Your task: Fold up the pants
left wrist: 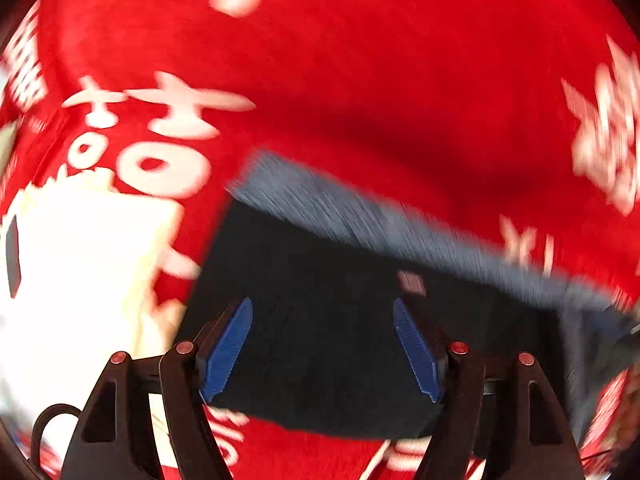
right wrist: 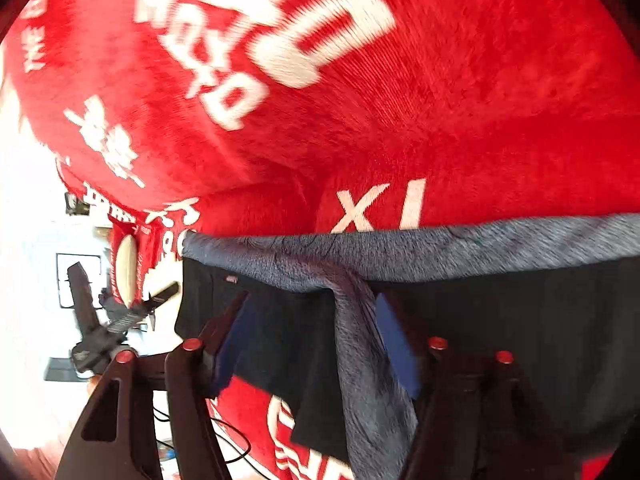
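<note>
Our left gripper hangs wide open, holding nothing, over the dark pants at lower centre. Our right gripper gapes around their grey fleece lining. We should close squarely on both layers and lift evenly off the red blanket.

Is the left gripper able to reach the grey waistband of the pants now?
Probably yes: the left gripper is open above the dark pants, and nothing lies between it and the grey waistband.

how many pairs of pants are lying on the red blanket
1. The dark pants with grey fleecy lining lie on the red plush blanket with white lettering, under the open left gripper and right gripper. Others may be out of frame.
</note>
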Demonstrator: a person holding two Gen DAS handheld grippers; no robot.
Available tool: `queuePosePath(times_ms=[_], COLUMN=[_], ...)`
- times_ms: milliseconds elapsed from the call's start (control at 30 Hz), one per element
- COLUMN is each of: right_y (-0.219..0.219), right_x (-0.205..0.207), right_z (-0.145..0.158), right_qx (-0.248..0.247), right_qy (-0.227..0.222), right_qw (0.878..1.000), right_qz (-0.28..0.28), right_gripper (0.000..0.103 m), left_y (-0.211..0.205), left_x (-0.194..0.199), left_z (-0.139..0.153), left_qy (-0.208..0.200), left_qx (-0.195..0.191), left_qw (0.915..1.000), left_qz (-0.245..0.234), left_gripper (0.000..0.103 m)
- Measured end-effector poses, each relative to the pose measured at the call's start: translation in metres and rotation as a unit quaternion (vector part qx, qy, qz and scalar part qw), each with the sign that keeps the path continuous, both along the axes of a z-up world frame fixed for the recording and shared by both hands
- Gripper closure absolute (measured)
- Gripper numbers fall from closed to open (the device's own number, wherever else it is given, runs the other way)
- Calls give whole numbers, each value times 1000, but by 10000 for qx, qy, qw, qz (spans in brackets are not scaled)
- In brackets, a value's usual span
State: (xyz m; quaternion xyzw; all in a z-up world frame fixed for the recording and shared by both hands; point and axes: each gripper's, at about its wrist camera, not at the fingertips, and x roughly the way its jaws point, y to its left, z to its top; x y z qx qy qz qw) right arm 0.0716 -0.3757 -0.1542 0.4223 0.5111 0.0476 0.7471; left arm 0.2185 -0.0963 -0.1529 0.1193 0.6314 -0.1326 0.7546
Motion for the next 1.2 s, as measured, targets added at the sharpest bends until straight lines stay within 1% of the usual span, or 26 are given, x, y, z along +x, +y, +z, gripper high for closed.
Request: queuePosePath(times_ms=[67, 133, 233, 267, 300, 367, 467, 567, 600, 667, 733, 800, 867, 933, 1033, 1133, 1200], right_y=[4, 11, 22, 23, 19, 15, 5, 12, 18, 28, 38, 52, 63, 70, 75, 74, 74], right_x=[-18, -45, -88, -109, -126, -169, -238, -299, -320, -360, -399, -429, -453, -477, -494, -493, -490], right_z=[5, 6, 8, 7, 5, 2, 2, 2, 2, -5, -18, -28, -38, -53, -72, -74, -71], right_qx=[60, -329, -1048, -1197, -1229, -1222, -1144, -1088, -1046, -877, -644, -543, -381, -169, 7, 110, 91], right_qy=[-8, 296, 596, 685, 759, 980, 1231, 1429, 1493, 1590, 1756, 1903, 1908, 1872, 1800, 1350, 1073], right_qw=[10000, 9990, 9927, 9904, 9893, 9862, 9788, 9683, 9641, 9559, 9451, 9346, 9269, 9201, 9143, 9184, 9241], right_qz=[28, -23, -17, -100, -188, -543, -1168, -1736, -1928, -2307, -2680, -2956, -3209, -3435, -3629, -3716, -3667], right_gripper=[35, 35, 35, 35, 35, 35, 35, 35, 35, 35, 35, 35, 35, 35, 35, 35, 35], left_y=[-22, -40, -64, -69, -76, -88, -107, -124, -130, -141, -148, -158, -160, -164, -169, -173, -177], left_x=[-32, -59, -102, -112, -125, -148, -180, -212, -222, -241, -255, -276, -276, -288, -299, -308, -311], left_z=[-14, -27, -35, -34, -30, -21, -7, 7, 8, 4, 0, -4, -7, -12, -17, -23, -28], left_qy=[102, 253, 665, 701, 707, 685, 806, 976, 1069, 1227, 1375, 1481, 1563, 1575, 1535, 1533, 1534], left_qx=[150, 283, 81, 59, 21, -47, -256, -647, -757, -799, -916, -991, -962, -914, -828, -799, -788], left_qw=[9991, 9971, 9927, 9912, 9895, 9859, 9774, 9662, 9616, 9551, 9483, 9406, 9351, 9302, 9266, 9267, 9275], left_qz=[-385, -665, -1003, -1119, -1263, -1524, -1938, -2295, -2410, -2575, -2708, -2890, -3032, -3186, -3332, -3337, -3316], left_gripper=[29, 29, 29, 29, 29, 29, 29, 29, 29, 29, 29, 29, 29, 29, 29, 29, 29])
